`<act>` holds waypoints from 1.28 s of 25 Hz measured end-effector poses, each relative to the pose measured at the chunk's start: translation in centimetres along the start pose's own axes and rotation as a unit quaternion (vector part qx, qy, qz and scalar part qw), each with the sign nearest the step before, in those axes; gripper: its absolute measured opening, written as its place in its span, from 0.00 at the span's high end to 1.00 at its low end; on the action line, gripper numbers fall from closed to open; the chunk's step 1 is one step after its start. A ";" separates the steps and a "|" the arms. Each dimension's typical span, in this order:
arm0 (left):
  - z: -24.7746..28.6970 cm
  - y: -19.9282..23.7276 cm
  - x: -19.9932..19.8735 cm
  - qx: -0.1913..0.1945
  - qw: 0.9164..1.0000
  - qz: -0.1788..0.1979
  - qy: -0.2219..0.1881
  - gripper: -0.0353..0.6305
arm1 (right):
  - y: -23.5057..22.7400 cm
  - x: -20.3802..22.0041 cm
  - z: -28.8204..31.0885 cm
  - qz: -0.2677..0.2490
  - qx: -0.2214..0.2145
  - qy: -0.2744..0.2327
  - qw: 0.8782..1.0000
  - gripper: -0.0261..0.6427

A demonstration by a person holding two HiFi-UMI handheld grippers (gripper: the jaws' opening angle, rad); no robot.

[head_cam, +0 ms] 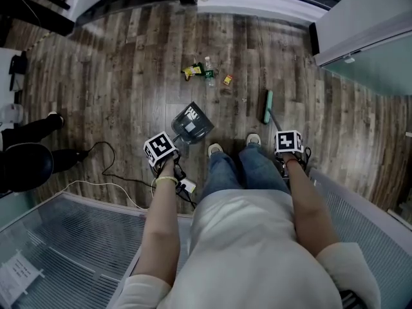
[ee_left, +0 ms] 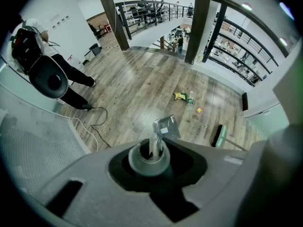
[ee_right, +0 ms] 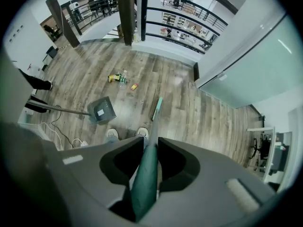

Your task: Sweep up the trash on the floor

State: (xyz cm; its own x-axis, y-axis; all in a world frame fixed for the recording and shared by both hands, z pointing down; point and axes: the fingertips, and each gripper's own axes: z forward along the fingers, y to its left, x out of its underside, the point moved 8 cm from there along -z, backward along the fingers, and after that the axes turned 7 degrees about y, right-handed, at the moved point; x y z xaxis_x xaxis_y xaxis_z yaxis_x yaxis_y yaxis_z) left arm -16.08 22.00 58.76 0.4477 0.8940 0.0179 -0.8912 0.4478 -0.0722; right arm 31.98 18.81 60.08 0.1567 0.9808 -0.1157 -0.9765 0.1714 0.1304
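Approach step: left gripper (head_cam: 170,157) jaws clamp the dustpan (head_cam: 192,124) handle and right gripper (head_cam: 287,148) jaws clamp the broom (head_cam: 267,106). Next, I judge, carry both to the trash (head_cam: 205,72).

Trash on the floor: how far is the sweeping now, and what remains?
Done: both tools are picked up. In hand: left gripper shut on the dustpan handle, right gripper shut on the broom handle. Left: the trash lies unswept ahead of the broom head and dustpan.

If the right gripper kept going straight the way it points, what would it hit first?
Probably the broom head on the wood floor; the right gripper grips the green handle and points down along it.
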 end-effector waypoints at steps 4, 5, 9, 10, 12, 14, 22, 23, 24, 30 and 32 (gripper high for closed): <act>0.0 -0.1 0.0 0.001 1.000 0.000 0.001 0.80 | 1.0 0.2 0.2 -0.031 0.004 0.000 1.000 0.81; 0.0 -0.1 0.0 0.001 1.000 0.000 0.001 0.80 | 1.2 0.3 0.2 -0.037 0.005 0.000 0.999 0.81; -0.1 0.0 0.2 0.000 1.000 0.000 0.000 0.80 | 2.4 0.5 0.2 -0.061 0.011 0.001 0.998 0.81; -0.1 -0.1 0.2 0.000 1.000 0.000 0.000 0.80 | 2.6 0.4 0.1 -0.065 0.012 0.001 0.998 0.81; -0.1 -0.1 0.1 0.000 1.000 0.000 -0.001 0.80 | 2.9 0.4 0.1 -0.071 0.012 0.000 0.997 0.81; -0.2 -0.2 0.1 -0.001 1.000 0.000 0.000 0.80 | 3.2 0.3 0.0 -0.077 0.010 0.000 0.997 0.81; -0.1 0.0 0.1 0.001 1.000 0.000 -0.003 0.80 | 4.6 0.4 -0.2 -0.093 0.013 0.000 0.996 0.81; 0.0 0.0 0.2 0.001 1.000 0.001 -0.003 0.80 | 4.8 0.4 -0.2 -0.094 0.012 -0.001 0.995 0.81; 0.0 0.0 0.2 0.001 1.000 0.001 -0.003 0.80 | 4.9 0.3 -0.3 -0.095 0.012 0.000 0.995 0.81; -0.1 -0.1 0.2 0.000 1.000 0.001 -0.003 0.80 | 5.8 -0.1 -0.7 -0.107 0.010 0.002 0.994 0.81; -0.2 -0.1 0.2 0.001 1.000 0.001 -0.002 0.80 | 6.1 -0.1 -0.8 -0.111 0.010 0.002 0.994 0.81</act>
State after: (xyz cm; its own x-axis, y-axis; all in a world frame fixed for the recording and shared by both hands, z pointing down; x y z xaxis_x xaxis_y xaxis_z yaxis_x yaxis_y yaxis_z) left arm -15.89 22.18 58.61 0.4462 0.8947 0.0218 -0.8919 0.4466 -0.0708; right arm 25.89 19.64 60.05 0.3671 0.9184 -0.1477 -0.9150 0.3851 0.1203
